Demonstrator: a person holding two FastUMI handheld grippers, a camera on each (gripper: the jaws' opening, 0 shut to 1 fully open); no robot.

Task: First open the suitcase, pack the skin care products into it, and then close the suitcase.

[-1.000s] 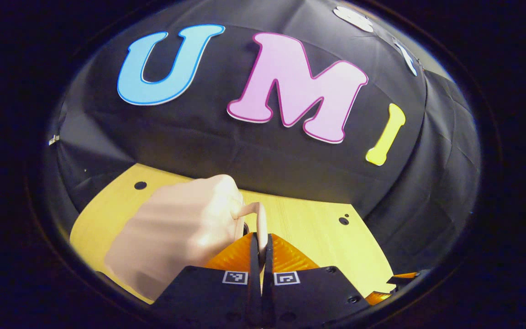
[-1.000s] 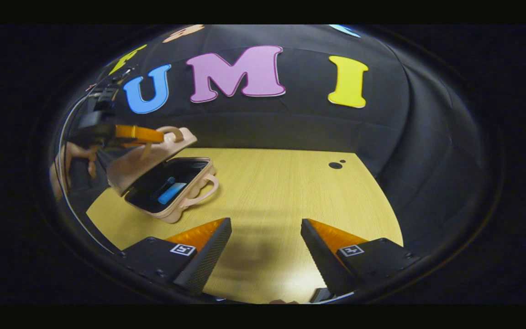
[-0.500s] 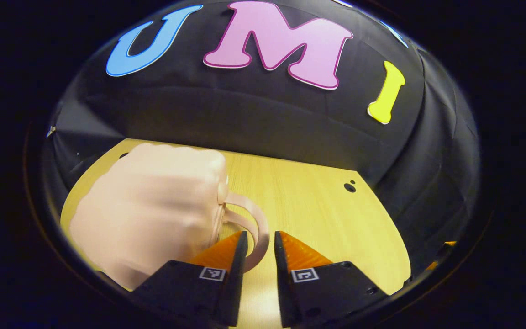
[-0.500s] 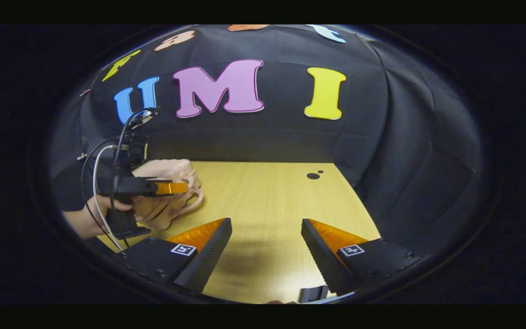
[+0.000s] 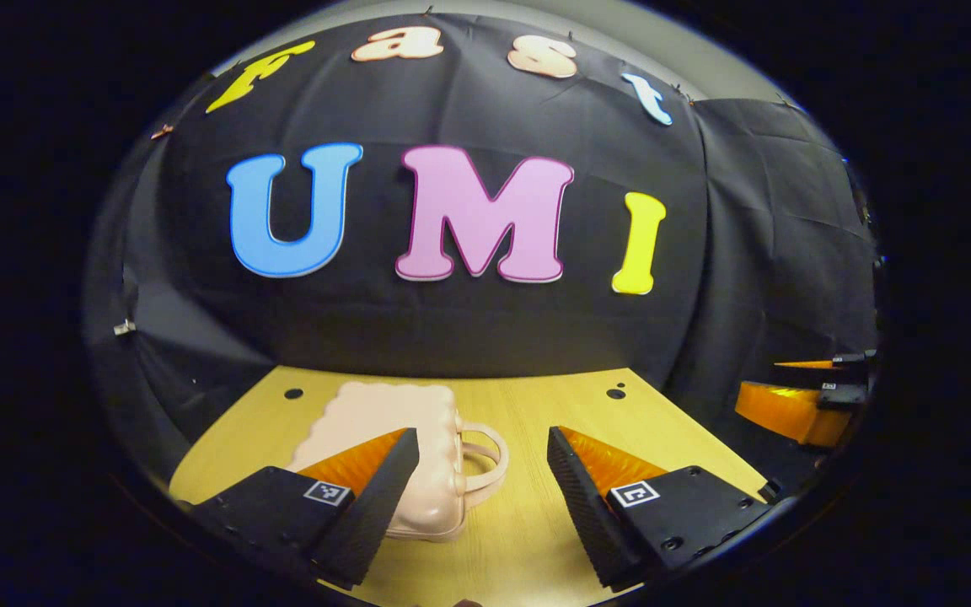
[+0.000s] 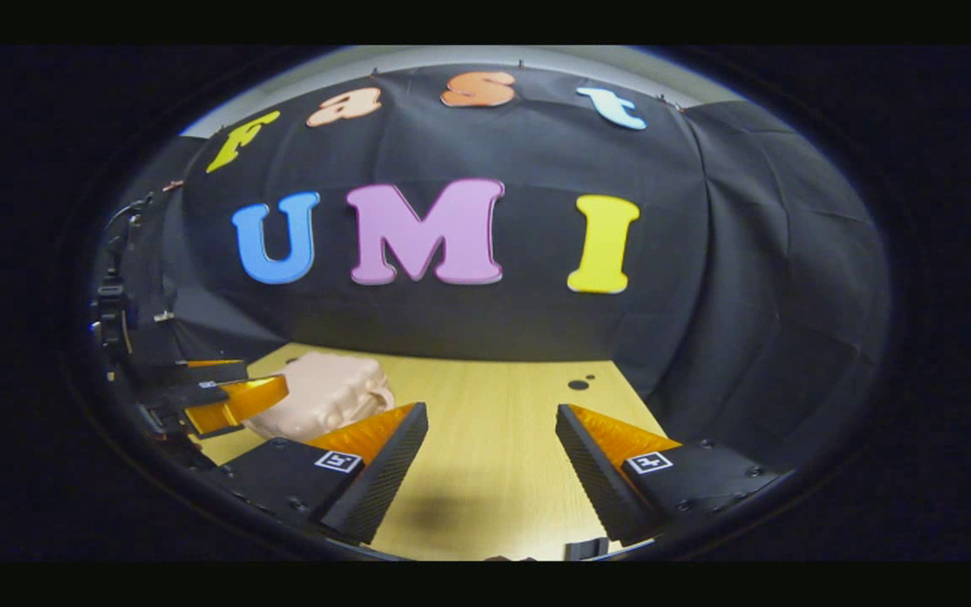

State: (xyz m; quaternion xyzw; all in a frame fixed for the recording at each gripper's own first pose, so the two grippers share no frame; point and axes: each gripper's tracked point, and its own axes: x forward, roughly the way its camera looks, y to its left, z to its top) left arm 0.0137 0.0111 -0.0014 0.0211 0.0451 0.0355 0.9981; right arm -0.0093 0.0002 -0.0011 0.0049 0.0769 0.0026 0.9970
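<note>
Suitcase (image 5: pixel 405 447) closed, left claw (image 5: pixel 477 489) wide, empty

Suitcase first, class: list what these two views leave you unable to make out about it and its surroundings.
- Contents of the suitcase: left gripper view, closed lid hides them.
- Its near left corner: left gripper view, the left tongs cover it.
- Its handle side: right gripper view, behind the right tongs.
- The latch: too small.

Matt pink plastic-looking suitcase (image 5: pixel 401 438), pale wood-grain table (image 5: pixel 536 405), ribbed black gripper pads (image 5: pixel 574 480) w/ glossy orange backs.
</note>
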